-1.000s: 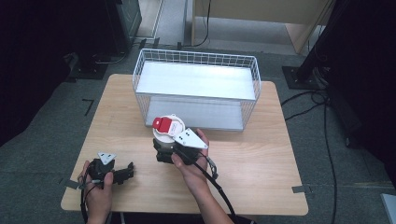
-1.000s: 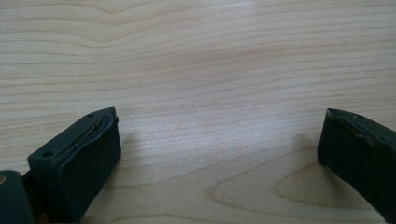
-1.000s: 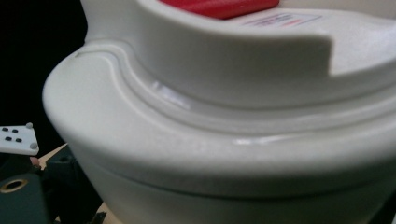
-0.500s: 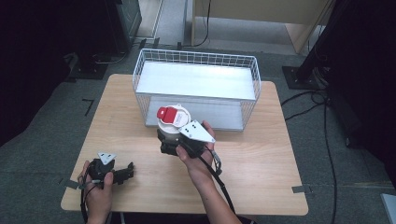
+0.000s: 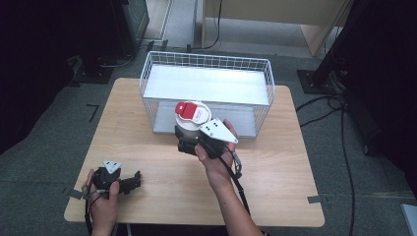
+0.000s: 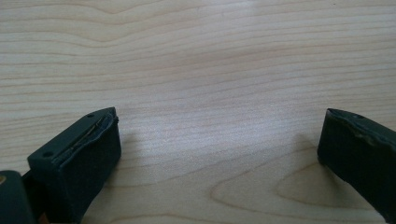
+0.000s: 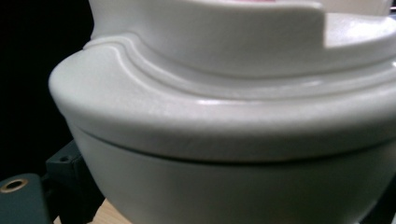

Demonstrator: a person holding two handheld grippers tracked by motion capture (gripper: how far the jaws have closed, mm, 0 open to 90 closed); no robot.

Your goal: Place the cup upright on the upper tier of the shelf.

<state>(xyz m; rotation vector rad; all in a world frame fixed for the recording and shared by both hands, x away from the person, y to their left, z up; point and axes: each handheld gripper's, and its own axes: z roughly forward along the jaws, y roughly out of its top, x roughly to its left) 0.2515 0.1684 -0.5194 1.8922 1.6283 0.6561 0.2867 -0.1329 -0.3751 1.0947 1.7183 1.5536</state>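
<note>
The right tool (image 5: 189, 140) pinched a white container (image 5: 189, 125) with a red-and-white lid, its jaws clamped on the container's lower body. The container sat just ahead of that tool, raised above the tabletop (image 5: 275, 162) and right beside the near wall of a wire basket (image 5: 206, 61). In the right gripper view the container (image 7: 224, 116) pressed close between the jaws. The left tool (image 5: 125, 182) rested on the tabletop well off to the side, its jaws spread wide over bare wood (image 6: 210, 70).

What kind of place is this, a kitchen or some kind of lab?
Probably a lab or recording workspace, not a kitchen: a bare wooden table on grey carpet, black equipment stands with trailing cables, and one white wire basket as a prop.
</note>
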